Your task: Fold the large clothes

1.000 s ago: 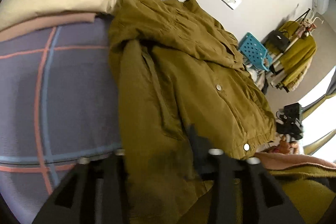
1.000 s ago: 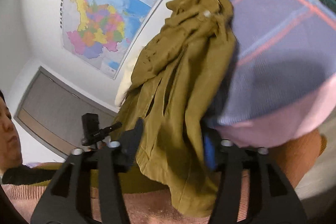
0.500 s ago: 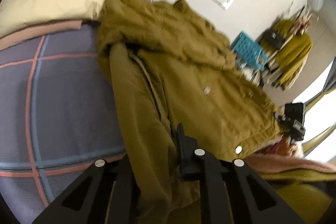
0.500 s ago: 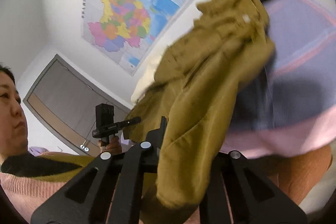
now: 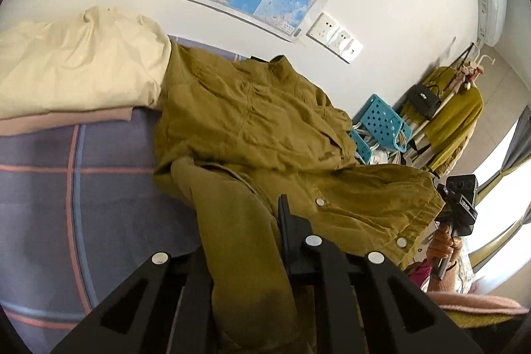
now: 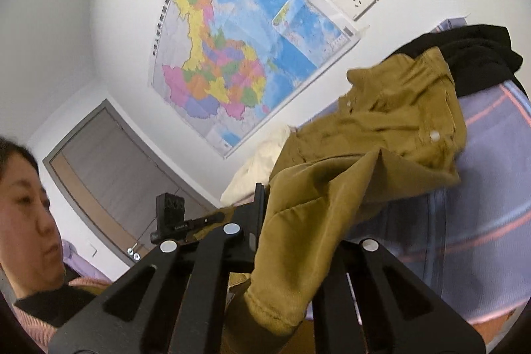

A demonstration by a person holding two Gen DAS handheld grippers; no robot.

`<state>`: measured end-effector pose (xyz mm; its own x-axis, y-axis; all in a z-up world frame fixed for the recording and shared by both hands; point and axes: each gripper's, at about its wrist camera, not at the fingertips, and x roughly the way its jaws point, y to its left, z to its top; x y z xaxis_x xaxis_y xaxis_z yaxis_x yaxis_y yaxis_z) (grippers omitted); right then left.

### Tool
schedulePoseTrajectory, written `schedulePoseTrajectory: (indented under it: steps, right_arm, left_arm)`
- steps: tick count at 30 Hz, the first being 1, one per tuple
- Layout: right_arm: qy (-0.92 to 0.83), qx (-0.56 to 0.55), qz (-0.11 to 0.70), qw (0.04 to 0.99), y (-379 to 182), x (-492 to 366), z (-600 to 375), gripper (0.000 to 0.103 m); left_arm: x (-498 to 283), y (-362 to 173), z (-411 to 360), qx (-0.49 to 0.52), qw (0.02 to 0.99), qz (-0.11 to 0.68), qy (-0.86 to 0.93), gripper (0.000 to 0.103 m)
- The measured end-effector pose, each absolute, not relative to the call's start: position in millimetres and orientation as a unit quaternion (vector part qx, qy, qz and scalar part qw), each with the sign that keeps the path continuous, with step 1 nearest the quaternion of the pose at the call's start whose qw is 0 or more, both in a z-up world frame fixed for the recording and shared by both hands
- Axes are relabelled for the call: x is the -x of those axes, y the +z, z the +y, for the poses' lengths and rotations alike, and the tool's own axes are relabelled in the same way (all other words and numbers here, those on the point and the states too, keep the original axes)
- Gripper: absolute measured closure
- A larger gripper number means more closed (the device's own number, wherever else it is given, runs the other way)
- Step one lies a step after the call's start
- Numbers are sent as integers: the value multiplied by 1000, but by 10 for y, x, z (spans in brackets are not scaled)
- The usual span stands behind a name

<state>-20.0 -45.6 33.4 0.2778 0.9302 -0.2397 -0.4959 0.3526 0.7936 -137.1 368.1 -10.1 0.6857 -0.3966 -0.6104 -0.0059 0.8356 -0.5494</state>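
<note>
Olive jacket [image 5: 265, 128] sprawls across our plaid bedspread [image 5: 83, 188], its near edge lifted toward us. We have our left tongs [image 5: 245, 254] clamped on one sleeve and our right tongs [image 6: 292, 241] clamped on the other cuff, both jaws having just closed on the cloth.

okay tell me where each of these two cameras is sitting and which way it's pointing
Left wrist: on the left gripper, looking down along the olive jacket on the plaid bed cover; the other hand shows.
Right wrist: on the right gripper, aimed roughly level at the wall map; the person's head shows.
Shared: jacket, map, sockets.
</note>
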Motion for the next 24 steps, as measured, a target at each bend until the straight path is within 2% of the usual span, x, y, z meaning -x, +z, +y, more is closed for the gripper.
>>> schedulePoseTrajectory:
  steps: [24]
  right_arm:
    - [452, -287, 363, 762, 689, -926, -106, 97]
  left_arm:
    - [339, 452, 4025, 231, 885, 397, -82, 92]
